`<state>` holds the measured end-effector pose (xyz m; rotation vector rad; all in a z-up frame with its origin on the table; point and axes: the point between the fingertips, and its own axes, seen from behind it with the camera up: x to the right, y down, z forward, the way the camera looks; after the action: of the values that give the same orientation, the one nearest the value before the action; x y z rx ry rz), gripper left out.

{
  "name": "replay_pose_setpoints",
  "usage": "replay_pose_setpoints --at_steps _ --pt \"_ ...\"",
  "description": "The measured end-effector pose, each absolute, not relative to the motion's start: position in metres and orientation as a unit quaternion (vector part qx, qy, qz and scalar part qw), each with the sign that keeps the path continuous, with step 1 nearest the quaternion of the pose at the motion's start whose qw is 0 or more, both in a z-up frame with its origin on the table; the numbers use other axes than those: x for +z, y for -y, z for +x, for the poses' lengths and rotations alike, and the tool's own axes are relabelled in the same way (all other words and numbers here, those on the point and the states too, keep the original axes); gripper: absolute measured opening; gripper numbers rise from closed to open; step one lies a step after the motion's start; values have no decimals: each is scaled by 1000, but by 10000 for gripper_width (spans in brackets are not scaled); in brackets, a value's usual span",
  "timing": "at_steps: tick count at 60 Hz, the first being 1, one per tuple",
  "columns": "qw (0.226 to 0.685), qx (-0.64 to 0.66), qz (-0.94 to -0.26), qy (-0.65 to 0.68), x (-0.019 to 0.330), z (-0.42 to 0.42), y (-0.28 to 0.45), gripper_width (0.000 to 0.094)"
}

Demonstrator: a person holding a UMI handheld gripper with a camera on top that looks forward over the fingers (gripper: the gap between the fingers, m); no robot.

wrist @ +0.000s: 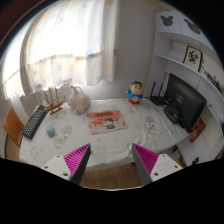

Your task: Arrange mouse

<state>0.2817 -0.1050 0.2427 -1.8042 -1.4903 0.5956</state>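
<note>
Tongs [111, 150] hanging up high, back from the white table [110, 143], pointing forward and a little down at it. Holding level. Pink pads [78, 160] spreading wide apart, pinching nothing, only bare table showing between them. Looking for the mouse on the table far ahead, but too small to pick out for sure. Seeing a keyboard [35, 121] lying off to the left, a colourful sheet [106, 121] lying in the middle, a small toy figure [134, 93] standing behind it, and a dark screen [185, 98] standing on the right.
</note>
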Motion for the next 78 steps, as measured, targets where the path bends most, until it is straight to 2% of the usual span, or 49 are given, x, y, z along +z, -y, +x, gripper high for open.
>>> replay_pose_setpoints --at_steps 16,38,60,78 --pt "351 253 -672 602 250 251 165 853" --pt "302 289 -637 648 222 211 317 854" --pt "287 307 -639 644 144 171 417 854" --pt "311 338 -604 651 76 130 446 853"
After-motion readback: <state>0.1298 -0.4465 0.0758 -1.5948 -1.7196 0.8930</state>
